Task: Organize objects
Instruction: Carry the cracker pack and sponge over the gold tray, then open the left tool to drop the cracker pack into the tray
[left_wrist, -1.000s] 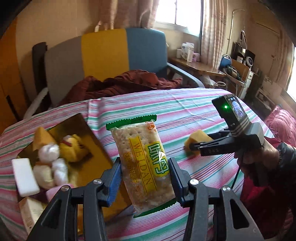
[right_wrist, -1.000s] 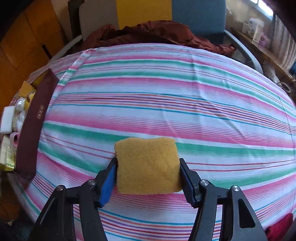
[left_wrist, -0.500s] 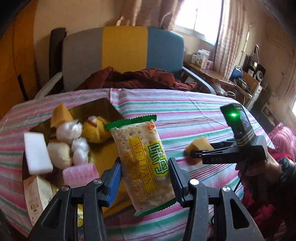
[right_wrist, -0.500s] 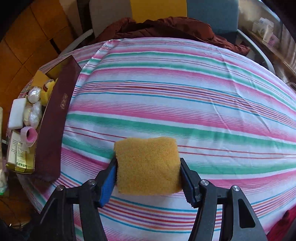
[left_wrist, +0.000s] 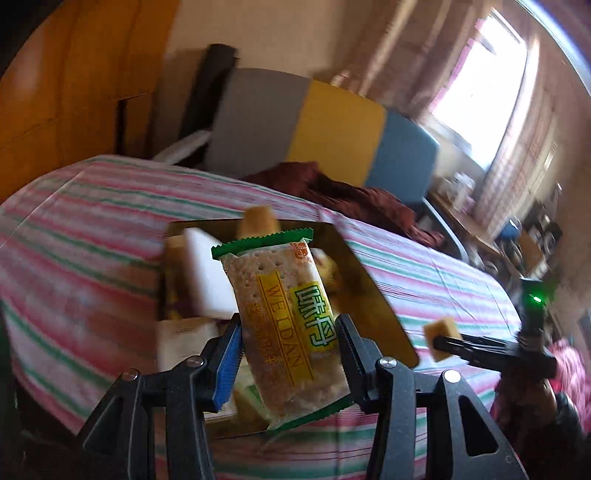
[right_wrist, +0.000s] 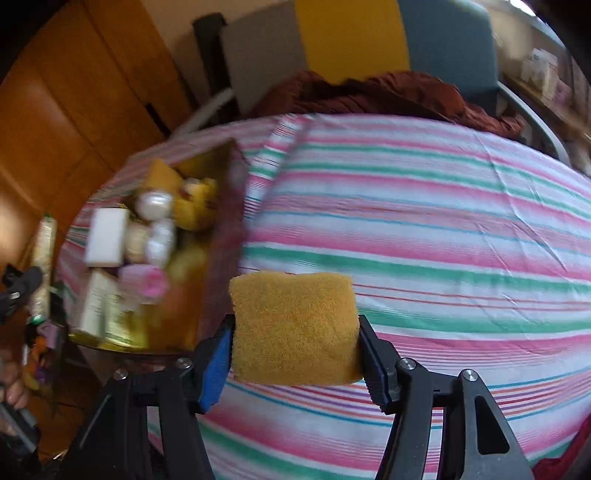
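Both grippers have swung toward the box since a second ago: in the left wrist view the box (left_wrist: 373, 291), which lay off to the left of the jaws, now sits straight ahead and beneath them, and in the right wrist view it has come from the far left edge to just left of the jaws.

Left gripper (left_wrist: 288, 354) is closed on the cracker pack (left_wrist: 280, 321), pads pressing its lower sides, jaws only partly apart to the pack's width. The pack stands upright between the fingers, its green top edge tilted slightly left, hanging above the open box. Behind it, inside the box, lie a white block (left_wrist: 205, 273), a yellow wedge (left_wrist: 258, 221) and a pale carton (left_wrist: 184, 343), all blurred.

Right gripper (right_wrist: 295, 363) is closed on the sponge (right_wrist: 295, 325), pads against its left and right faces, jaws fairly wide for its bulk. The sponge is held above the striped cloth (right_wrist: 424, 229), with the box (right_wrist: 221, 236) just to the left of the fingers. From the left wrist view this gripper (left_wrist: 439, 341) appears low at the right, the sponge (left_wrist: 441, 334) at its tip, near the box's right corner.

Beyond the table, ahead of both tools, stands a chair (left_wrist: 332, 129) with a dark red cloth (left_wrist: 351, 192) draped on it.
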